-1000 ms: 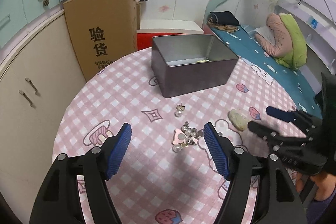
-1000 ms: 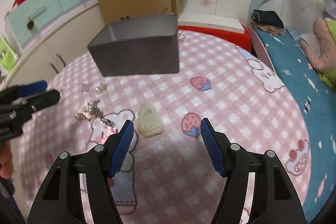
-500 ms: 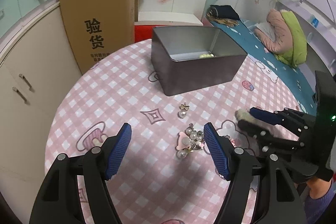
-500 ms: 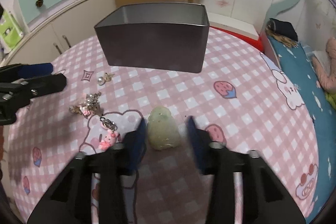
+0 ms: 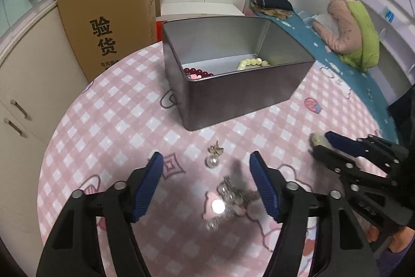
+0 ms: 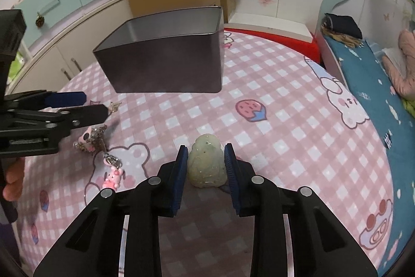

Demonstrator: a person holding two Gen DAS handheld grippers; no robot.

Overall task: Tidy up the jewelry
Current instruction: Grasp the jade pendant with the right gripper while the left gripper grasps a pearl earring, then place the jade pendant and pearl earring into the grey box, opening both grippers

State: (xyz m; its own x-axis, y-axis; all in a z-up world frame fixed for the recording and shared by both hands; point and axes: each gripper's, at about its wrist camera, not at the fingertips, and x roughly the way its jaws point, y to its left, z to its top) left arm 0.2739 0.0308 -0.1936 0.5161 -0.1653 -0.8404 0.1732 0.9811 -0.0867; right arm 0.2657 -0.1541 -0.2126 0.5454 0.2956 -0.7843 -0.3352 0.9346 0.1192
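Note:
My right gripper (image 6: pixel 205 148) is shut on a pale green jade pendant (image 6: pixel 206 165) that rests on the pink checked tablecloth (image 6: pixel 272 121). In the left wrist view that gripper (image 5: pixel 319 145) shows at the right with the pendant (image 5: pixel 316 139) at its tips. My left gripper (image 5: pixel 205 160) hovers over a pearl and pink charm cluster (image 5: pixel 228 199); its jaws are closing and the pads do not touch the cluster. A pearl earring (image 5: pixel 214 159) lies just beyond. The grey tin box (image 5: pixel 233 100) holds a dark red bead bracelet (image 5: pixel 197 73) and a pale bead bracelet (image 5: pixel 253 62).
A pink bear keychain (image 6: pixel 112 173) lies left of my right gripper. Behind the table stand a cardboard box (image 5: pixel 109 25) and cupboards (image 5: pixel 23 95). A bed with a blue cover (image 6: pixel 376 74) runs along the right edge.
My right gripper went from open beside the pendant to shut on it. My left gripper came forward and lower over the charm cluster, and its jaws narrowed a little.

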